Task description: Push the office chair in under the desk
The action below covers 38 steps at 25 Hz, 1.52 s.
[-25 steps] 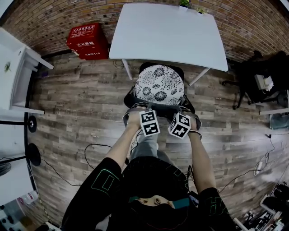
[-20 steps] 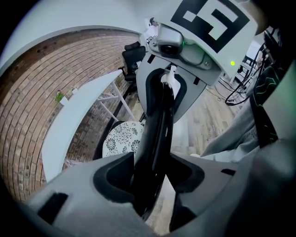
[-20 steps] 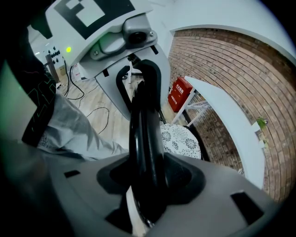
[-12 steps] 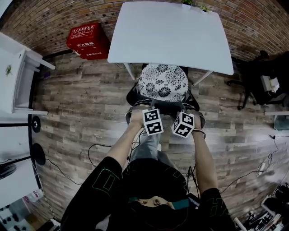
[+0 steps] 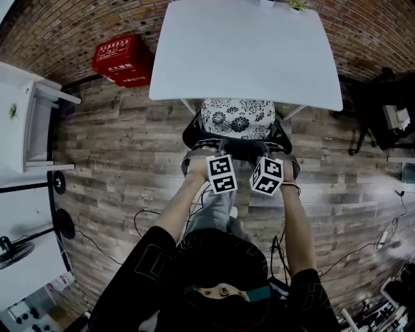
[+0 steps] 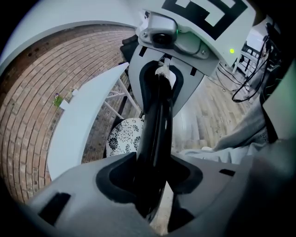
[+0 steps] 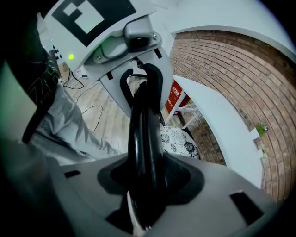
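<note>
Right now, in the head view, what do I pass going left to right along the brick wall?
white side table → red box → white desk → black chair

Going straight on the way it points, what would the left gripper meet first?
The chair backrest: its black rim is already between the jaws of the left gripper, which have just been closing on it. What lies beyond is unclear.

White desk (image 5: 246, 52), black-and-white floral office chair (image 5: 237, 117), red box (image 5: 123, 59), brown brick wall (image 5: 78, 19)

Red box (image 5: 123, 59), white lettering, illegible
</note>
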Available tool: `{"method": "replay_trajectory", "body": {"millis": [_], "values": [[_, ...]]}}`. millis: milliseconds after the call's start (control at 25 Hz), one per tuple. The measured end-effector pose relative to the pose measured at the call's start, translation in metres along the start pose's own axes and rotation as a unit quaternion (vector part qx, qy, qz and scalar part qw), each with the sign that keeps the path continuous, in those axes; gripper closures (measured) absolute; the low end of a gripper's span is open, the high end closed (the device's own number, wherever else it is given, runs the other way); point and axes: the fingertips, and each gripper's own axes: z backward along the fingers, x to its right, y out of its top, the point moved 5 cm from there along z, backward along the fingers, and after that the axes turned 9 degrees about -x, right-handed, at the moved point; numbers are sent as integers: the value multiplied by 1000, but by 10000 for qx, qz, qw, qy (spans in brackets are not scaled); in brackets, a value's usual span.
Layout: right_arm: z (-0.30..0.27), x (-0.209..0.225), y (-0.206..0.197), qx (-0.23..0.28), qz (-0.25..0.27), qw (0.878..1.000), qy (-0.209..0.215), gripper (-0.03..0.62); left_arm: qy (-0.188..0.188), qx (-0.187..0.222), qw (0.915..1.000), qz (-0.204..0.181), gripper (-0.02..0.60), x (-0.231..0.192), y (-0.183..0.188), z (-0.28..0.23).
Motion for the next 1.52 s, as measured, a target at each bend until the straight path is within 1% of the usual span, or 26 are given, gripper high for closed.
{"method": "replay_trajectory", "body": {"millis": [120, 320, 600, 720, 920, 1120, 1280, 1520], "values": [[-4, 14, -1, 68, 26, 10000, -12, 425, 40, -32, 10000, -47, 405, -14, 3, -5], [-13, 43, -1, 58, 170, 9992, -344, 444, 310, -118, 9993, -188, 420, -44, 7, -13], [-25, 84, -4, 6, 227, 9993, -289, 444, 470, -104, 9984, -313, 433, -81, 16, -27], [-28, 99, -5, -29, 249, 9993, -272, 444, 454, -44, 9983, -351, 437, -94, 20, -32], [-35, 120, -8, -38, 257, 9990, -365, 443, 378, 7, 9987, -338, 439, -113, 26, -40], [-38, 133, -10, -169, 227, 9994, -186, 439, 483, 79, 9980, -406, 445, -126, 31, -44], [-42, 145, -9, -297, 200, 9993, -76, 431, 428, 176, 9982, -390, 445, -136, 33, -50], [-47, 142, -8, -591, -88, 9982, -71, 411, 365, 252, 9982, -413, 443, -133, 33, -53]]}}
